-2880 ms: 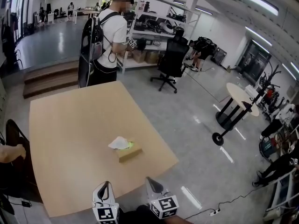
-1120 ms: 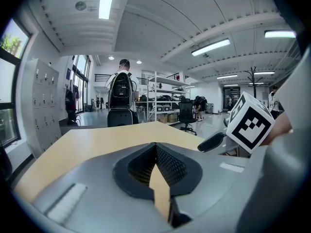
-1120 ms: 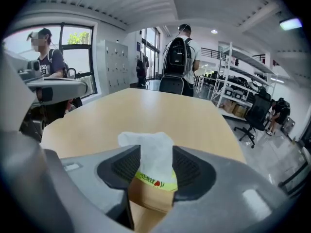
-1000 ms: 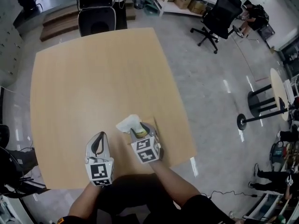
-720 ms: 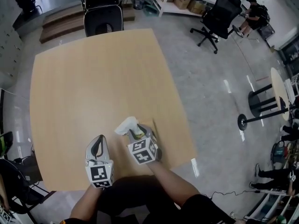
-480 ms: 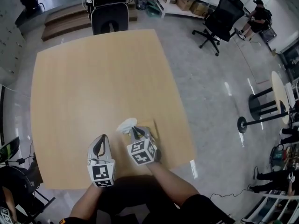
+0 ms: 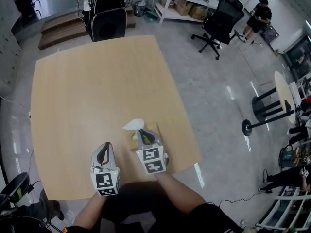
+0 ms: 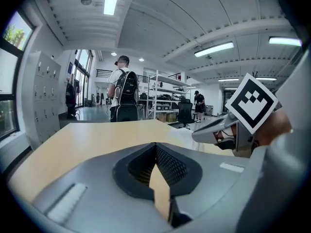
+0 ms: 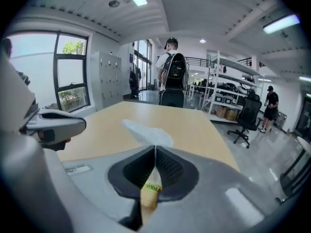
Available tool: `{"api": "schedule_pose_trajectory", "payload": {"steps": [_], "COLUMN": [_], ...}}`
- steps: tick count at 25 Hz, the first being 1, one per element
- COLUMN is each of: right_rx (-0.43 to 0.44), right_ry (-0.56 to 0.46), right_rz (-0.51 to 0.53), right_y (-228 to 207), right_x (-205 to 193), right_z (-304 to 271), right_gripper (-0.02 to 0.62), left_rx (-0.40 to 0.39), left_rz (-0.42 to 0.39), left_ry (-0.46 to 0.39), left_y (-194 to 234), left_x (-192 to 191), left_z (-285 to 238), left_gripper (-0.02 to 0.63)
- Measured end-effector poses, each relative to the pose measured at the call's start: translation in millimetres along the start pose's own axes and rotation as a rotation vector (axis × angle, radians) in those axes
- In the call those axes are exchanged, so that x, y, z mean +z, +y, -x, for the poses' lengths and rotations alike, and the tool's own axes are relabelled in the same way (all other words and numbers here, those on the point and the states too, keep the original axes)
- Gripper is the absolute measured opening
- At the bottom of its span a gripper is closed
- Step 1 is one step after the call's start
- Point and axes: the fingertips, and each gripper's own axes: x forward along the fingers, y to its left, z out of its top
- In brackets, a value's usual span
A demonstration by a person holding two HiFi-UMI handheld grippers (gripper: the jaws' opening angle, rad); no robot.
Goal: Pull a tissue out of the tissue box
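Note:
A tan tissue box (image 7: pixel 154 128) lies near the front right corner of the wooden table (image 7: pixel 87 81). A white tissue (image 7: pixel 133 125) sticks up out of it. My right gripper (image 7: pixel 141 132) hangs just above the box with its jaws closing, pinched on the tissue. In the right gripper view the tissue (image 9: pixel 148 132) fans out beyond the right gripper (image 9: pixel 154 147), and the box's yellow-green top (image 9: pixel 151 188) shows under the jaws. My left gripper (image 7: pixel 104 145) hovers to the left of the box. The left gripper (image 8: pixel 155 145) is shut with nothing in it.
A person with a black backpack (image 9: pixel 174 74) stands at the table's far end by a black chair (image 7: pixel 108 25). A black office chair (image 7: pixel 217 25) and a round side table (image 7: pixel 286 89) stand on the grey floor to the right. Shelves (image 7: pixel 187 4) line the back.
My right gripper's jaws have closed on the tissue and it has lifted a little above the box. The left gripper has stayed in place.

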Motion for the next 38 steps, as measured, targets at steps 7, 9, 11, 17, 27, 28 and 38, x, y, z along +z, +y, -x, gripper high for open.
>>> {"api": "schedule_pose_trajectory", "payload": {"steps": [7, 9, 11, 17, 27, 28, 38], "right_rx": [-0.07, -0.084, -0.098, -0.134, -0.225, -0.233, -0.271], "right_ry": [-0.092, -0.105, -0.113, -0.118, -0.104, -0.107, -0.143], "right_rz": [-0.025, -0.035, -0.047, -0.074, -0.119, -0.123, -0.156], "right_y": [18, 24, 32, 58, 60, 59, 38], "right_x": [8, 4, -4, -36, -70, -71, -97], "right_z": [54, 71, 86, 125, 171, 176, 217], "right_gripper": [0.0, 0.0, 0.0, 0.0, -0.002, -0.002, -0.002], "left_rx": [-0.088, -0.117, -0.151, -0.231, -0.339, -0.345, -0.388], "left_rz": [-0.017, -0.028, -0.041, -0.054, -0.046, -0.046, -0.059], "left_ry": [-0.069, -0.077, -0.087, -0.083, -0.08, -0.084, -0.099], "left_y": [-10, -18, -26, -45, -81, -84, -134], "left_x": [8, 11, 9, -9, -25, -24, -20], "left_z": [31, 42, 52, 81, 105, 108, 129], "left_gripper": [0.018, 0.018, 0.018, 0.018, 0.018, 0.018, 0.018]}}
